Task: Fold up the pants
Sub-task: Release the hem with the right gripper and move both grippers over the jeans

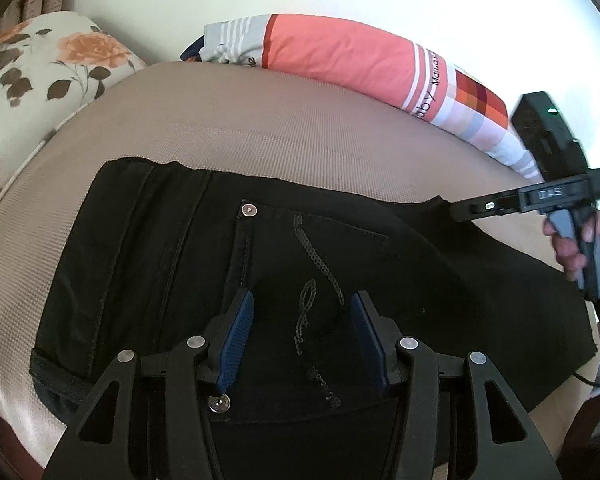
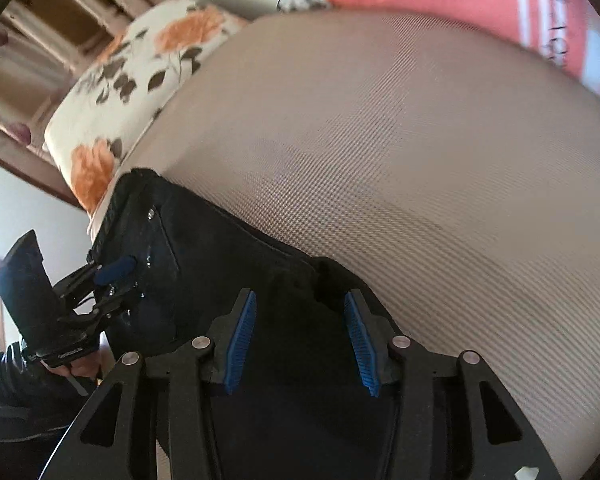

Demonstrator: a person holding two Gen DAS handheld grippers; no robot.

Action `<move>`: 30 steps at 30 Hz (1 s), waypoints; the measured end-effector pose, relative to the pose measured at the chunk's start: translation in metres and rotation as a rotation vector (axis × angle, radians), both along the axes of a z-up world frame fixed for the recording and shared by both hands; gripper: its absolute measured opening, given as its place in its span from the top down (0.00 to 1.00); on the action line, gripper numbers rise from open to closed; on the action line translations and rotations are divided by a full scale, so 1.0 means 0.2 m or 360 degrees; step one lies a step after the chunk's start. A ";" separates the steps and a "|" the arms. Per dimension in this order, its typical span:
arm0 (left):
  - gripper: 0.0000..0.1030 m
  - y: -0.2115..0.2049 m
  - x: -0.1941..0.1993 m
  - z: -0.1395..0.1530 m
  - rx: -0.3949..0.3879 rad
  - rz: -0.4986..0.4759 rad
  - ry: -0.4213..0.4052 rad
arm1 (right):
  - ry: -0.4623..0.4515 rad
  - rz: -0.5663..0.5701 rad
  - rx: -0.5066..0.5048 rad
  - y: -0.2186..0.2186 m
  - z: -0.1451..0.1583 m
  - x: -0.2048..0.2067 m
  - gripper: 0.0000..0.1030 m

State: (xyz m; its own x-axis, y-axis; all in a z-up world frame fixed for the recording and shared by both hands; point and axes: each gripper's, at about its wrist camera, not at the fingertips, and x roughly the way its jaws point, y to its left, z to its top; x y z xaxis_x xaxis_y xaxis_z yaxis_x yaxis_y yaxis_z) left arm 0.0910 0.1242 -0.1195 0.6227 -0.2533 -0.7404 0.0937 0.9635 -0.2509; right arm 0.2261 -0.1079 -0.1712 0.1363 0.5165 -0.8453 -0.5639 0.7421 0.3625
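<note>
Black pants (image 1: 308, 264) lie folded on a beige bed mat (image 1: 260, 120), back pocket with sequin stitching facing up. My left gripper (image 1: 302, 304) is open just above the pocket, blue pads apart, holding nothing. My right gripper (image 2: 300, 300) is open over the pants' far edge (image 2: 228, 264); in the left wrist view its tip (image 1: 460, 212) sits at the pants' right upper corner. The left gripper also shows in the right wrist view (image 2: 116, 270) at the waistband end.
A floral pillow (image 1: 40, 76) lies at the left. A coral striped pillow (image 1: 360, 56) lies along the back by the white wall. The person's hand (image 1: 576, 244) holds the right gripper's handle. The bed mat (image 2: 420, 160) stretches beyond the pants.
</note>
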 end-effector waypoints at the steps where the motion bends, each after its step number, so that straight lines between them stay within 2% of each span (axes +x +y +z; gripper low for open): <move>1: 0.49 0.00 0.00 -0.01 -0.0005 -0.0003 0.0002 | 0.0017 0.0022 0.0005 0.02 -0.01 0.01 0.93; 6: 0.50 0.04 0.00 -0.02 -0.0091 0.0014 -0.0003 | -0.0226 -0.0144 -0.0066 0.04 0.03 0.05 0.98; 9: 0.50 0.04 0.00 -0.03 -0.0091 0.0011 -0.0008 | -0.0206 -0.0209 -0.0039 0.03 -0.01 0.10 0.98; 12: 0.50 0.01 0.00 -0.02 -0.0023 -0.0018 -0.0012 | -0.0228 -0.0232 -0.0038 0.02 -0.01 0.10 0.90; 14: 0.49 -0.02 0.00 0.00 0.0025 -0.0022 -0.0002 | -0.0217 -0.0306 0.0017 -0.01 0.02 0.09 0.89; 16: 0.49 -0.05 0.01 0.05 0.0044 -0.0044 -0.0028 | -0.0273 -0.0383 0.0064 -0.06 0.09 0.06 0.87; 17: 0.49 -0.06 0.01 0.07 0.0044 -0.0068 -0.0040 | -0.0314 -0.0415 0.0067 -0.11 0.15 0.02 0.86; 19: 0.49 -0.12 0.03 0.11 0.0024 -0.0142 -0.0068 | -0.0366 -0.0460 0.0046 -0.16 0.19 -0.04 0.77; 22: 0.49 -0.28 0.09 0.16 -0.0010 -0.0298 -0.0104 | -0.0418 -0.0545 -0.0047 -0.28 0.22 -0.17 0.73; 26: 0.49 -0.52 0.21 0.15 -0.0018 -0.0509 -0.0095 | -0.0428 -0.0648 -0.0228 -0.44 0.13 -0.32 0.73; 30: 0.49 -0.71 0.34 0.11 -0.0037 -0.0640 -0.0026 | -0.0366 -0.0777 -0.0260 -0.58 0.04 -0.40 0.73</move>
State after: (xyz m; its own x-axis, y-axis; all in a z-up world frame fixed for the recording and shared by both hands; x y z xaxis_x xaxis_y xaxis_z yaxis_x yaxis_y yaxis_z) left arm 0.1588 -0.0168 -0.0984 0.4818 -0.4957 -0.7226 0.4663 0.8432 -0.2675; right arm 0.1465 -0.2241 -0.1641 0.5169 0.2121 -0.8294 -0.1917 0.9729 0.1293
